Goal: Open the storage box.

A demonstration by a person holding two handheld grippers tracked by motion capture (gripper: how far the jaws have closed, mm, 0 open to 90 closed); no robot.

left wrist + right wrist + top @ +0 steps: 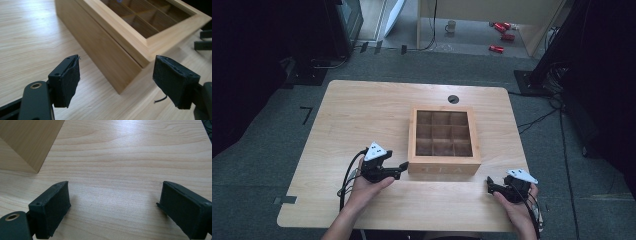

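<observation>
A wooden tea box with a windowed lid over several compartments sits shut at the middle of the table. My left gripper is open just off the box's front left corner, and the left gripper view puts that corner of the box close ahead between the wide-apart jaws of my left gripper. My right gripper is open low over the table, right of and nearer than the box's front right corner. In the right gripper view, bare wood lies between the jaws of my right gripper, with a box side at upper left.
The light wooden table has a round cable hole behind the box. Beyond the table, on the grey floor, stand a mug and several red cans. Dark equipment stands at the far left and right.
</observation>
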